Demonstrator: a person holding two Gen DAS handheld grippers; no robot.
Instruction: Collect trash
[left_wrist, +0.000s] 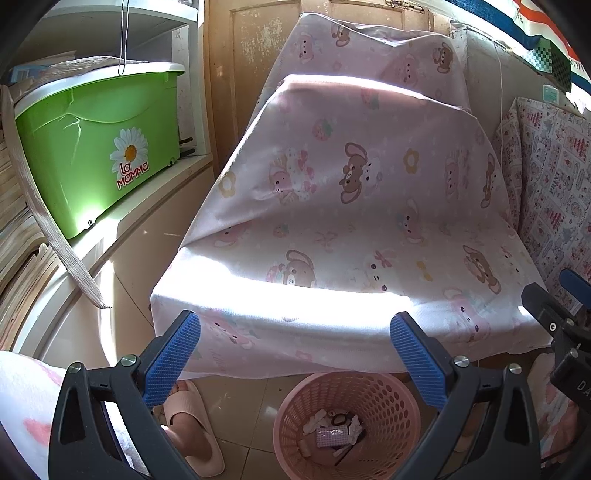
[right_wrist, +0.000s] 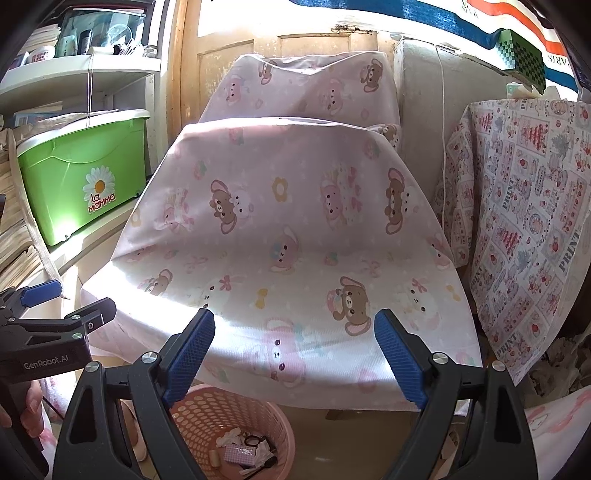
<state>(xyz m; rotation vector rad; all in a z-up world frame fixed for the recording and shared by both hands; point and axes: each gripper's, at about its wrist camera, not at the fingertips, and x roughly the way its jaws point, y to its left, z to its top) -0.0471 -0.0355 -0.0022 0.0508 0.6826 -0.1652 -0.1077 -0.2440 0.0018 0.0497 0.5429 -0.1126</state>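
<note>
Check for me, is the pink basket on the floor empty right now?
No, the pink basket already holds trash: crumpled white scraps, a small checked packet and a few dark bits lie at its bottom.

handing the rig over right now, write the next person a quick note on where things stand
Left gripper: open, holding nothing, above the front edge of the pink bear-print cloth.
Right gripper: open, holding nothing, beside the left one.
Pink basket: on the floor in front of the covered table; it holds trash, including crumpled paper and a small checked packet.
Done: no trash shows on the cloth, so the collecting looks finished.
Left: perhaps nothing; check the floor around the basket, mostly hidden by the grippers.
</note>
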